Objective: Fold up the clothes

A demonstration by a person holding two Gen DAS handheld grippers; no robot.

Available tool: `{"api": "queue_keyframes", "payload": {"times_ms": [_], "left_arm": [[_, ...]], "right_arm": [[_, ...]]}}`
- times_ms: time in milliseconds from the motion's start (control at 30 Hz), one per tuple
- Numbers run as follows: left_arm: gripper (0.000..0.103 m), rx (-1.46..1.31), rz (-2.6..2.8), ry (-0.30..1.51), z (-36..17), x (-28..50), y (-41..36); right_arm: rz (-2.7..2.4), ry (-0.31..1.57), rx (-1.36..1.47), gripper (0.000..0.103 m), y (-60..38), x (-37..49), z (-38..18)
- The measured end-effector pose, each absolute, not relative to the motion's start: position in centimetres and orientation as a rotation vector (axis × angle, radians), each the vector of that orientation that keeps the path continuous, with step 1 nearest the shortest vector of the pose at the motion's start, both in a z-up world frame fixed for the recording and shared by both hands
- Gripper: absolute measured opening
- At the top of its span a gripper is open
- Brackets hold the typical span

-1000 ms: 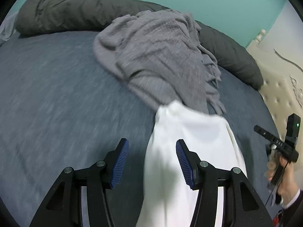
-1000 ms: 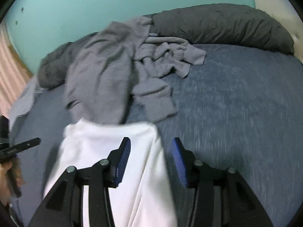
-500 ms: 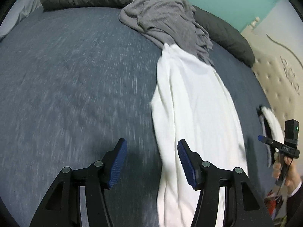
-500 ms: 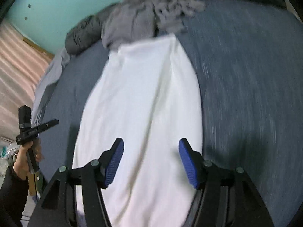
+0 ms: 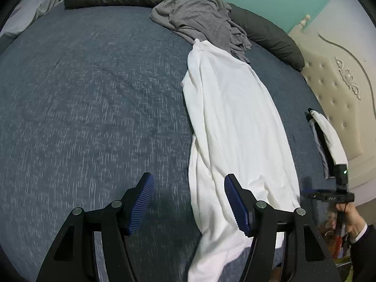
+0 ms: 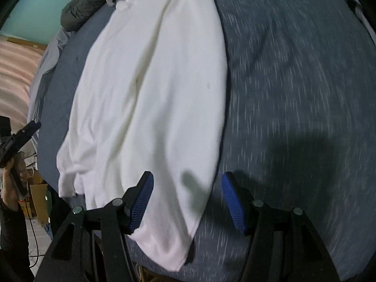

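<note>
Both my grippers, left [image 5: 188, 203] and right [image 6: 186, 201], are now hanging spread, gripping nothing; shirt [image 5: 232, 117] is now lying stretched from 12 to 6 on bed [image 5: 89, 89], so folding is next

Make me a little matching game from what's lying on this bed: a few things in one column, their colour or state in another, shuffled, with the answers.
Things:
1. garment stretched out lengthwise
2. crumpled clothing heap
3. bed sheet
4. left gripper

Colour or state:
A. speckled blue, lying under everything
B. open, holding nothing
C. white, near end draped over the bed edge
D. grey, bunched up at the far end

Pairs: 1-C, 2-D, 3-A, 4-B
</note>
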State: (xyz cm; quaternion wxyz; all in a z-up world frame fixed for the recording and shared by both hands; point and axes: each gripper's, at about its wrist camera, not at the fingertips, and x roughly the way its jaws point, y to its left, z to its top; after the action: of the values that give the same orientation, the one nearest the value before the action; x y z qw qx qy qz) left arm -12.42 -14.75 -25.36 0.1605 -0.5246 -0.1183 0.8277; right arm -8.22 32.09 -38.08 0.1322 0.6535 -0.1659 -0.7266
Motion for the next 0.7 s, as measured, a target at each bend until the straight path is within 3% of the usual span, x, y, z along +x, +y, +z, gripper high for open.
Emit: {"api": "queue_keyframes", "payload": {"times_ms": [200, 333, 433, 700], "left_arm": [[0.067, -1.499, 2.372, -0.341, -24.8, -10.1, -15.4], [0.067, -1.504, 2.38, -0.363, -24.3, -9.1, -16.1], [0.067, -1.498, 2.388, -0.36, -23.8, -8.7, -16.3], [0.067, -1.488, 2.403, -0.347, -22.7, -8.2, -16.5]], "right_arm": [[-2.096, -0.528, 1.902, 0.059, 31.4, -6.1, -39.6], [-2.127, -0.558, 1.872, 0.021, 31.3, -6.0, -40.1], [-2.127, -0.539, 1.862, 0.005, 30.9, -6.1, -40.3], [-2.249, -0.528, 1.717, 0.003, 32.1, -6.4, -36.0]]}}
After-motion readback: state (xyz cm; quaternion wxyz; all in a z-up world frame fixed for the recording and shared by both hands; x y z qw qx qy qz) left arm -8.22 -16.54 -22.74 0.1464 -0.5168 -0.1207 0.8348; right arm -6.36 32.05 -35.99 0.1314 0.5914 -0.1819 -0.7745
